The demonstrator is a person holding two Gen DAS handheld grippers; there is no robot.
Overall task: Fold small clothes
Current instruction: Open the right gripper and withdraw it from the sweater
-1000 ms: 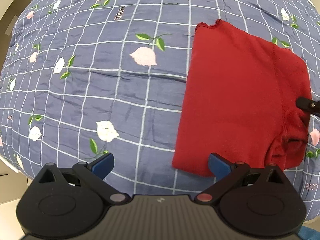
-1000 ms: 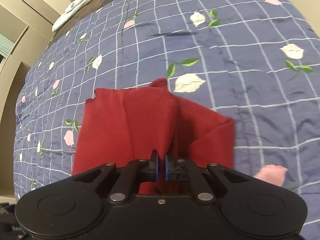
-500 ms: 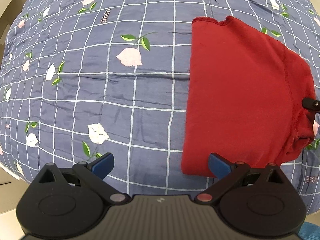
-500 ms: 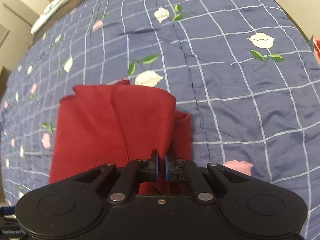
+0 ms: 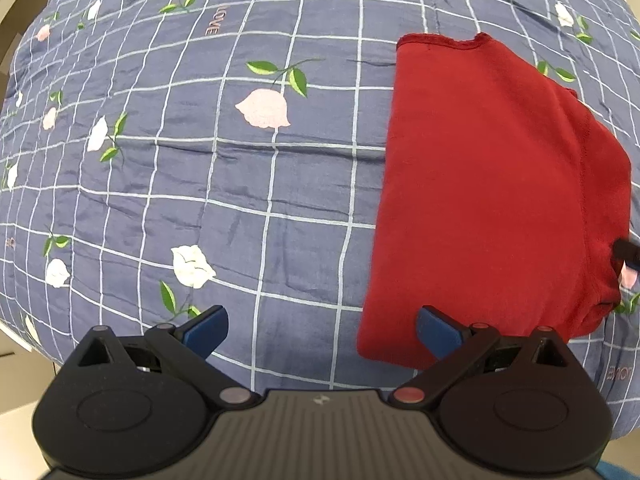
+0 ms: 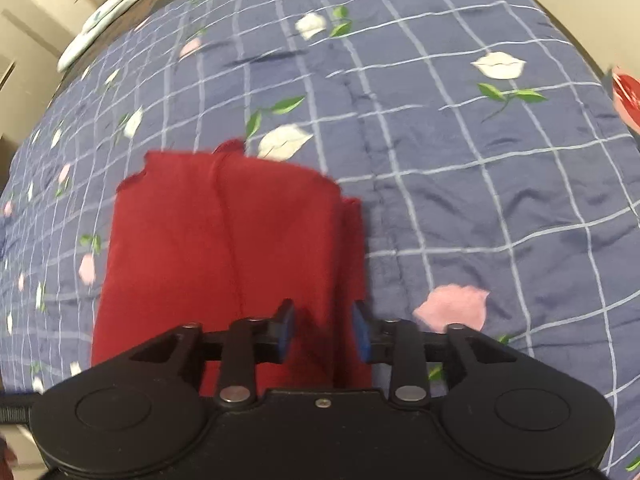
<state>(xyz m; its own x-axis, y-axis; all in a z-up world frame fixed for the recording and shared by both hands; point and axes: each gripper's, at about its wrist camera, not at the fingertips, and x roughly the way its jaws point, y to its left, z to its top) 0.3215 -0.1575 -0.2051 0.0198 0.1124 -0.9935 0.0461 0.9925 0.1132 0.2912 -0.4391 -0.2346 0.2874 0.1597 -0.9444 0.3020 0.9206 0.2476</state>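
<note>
A small red garment (image 5: pixel 492 200) lies folded flat on the blue flowered bedspread (image 5: pixel 200 160). In the left wrist view it fills the right side, and my left gripper (image 5: pixel 320 330) hovers wide open beside its near left corner, holding nothing. In the right wrist view the red garment (image 6: pixel 224 248) lies just ahead, a folded flap along its right edge. My right gripper (image 6: pixel 323 334) stands partly open over that near right edge, with the cloth lying loose between the blue pads. The right gripper's tip (image 5: pixel 626 252) shows at the garment's right edge in the left wrist view.
The bedspread (image 6: pixel 480 200) runs on far ahead and to the right. A folded light cloth (image 6: pixel 116 4) lies at the far edge of the bed. A red and pink object (image 6: pixel 628 96) shows at the right rim. The bed's near edge drops off at lower left (image 5: pixel 16 344).
My right gripper was shut on the garment's folded edge and has now opened, letting the cloth go. The flap has settled flatter. The left gripper stayed open and shifted slightly.
</note>
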